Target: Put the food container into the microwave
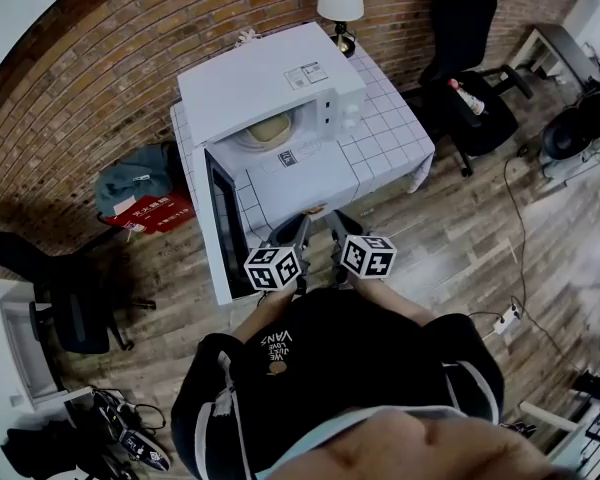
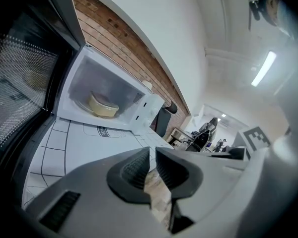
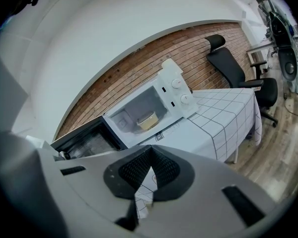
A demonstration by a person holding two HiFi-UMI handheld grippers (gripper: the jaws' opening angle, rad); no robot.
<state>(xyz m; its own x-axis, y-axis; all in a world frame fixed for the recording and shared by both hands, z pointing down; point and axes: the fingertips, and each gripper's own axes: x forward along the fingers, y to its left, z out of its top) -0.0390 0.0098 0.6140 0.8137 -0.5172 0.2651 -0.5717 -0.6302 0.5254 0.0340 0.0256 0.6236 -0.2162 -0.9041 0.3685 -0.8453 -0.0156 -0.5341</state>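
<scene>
Since the food container (image 1: 265, 129) already sits inside the open microwave (image 1: 280, 73) on the far surface (image 1: 390, 133), the left gripper (image 2: 152, 157) and right gripper (image 3: 150, 155), fingers closed and empty, should probably swing the left-hung door (image 1: 223, 218) shut gently.

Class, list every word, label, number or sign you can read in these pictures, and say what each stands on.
"VANS", upside down, on the person's black top; the smaller lines beside it are too small to read.
"...ilk", cut off, on the tablecloth.
Sticker on the microwave: too small.
White characters on the red bag: too blurred.
Marker cubes: patterns only, no words.
</scene>
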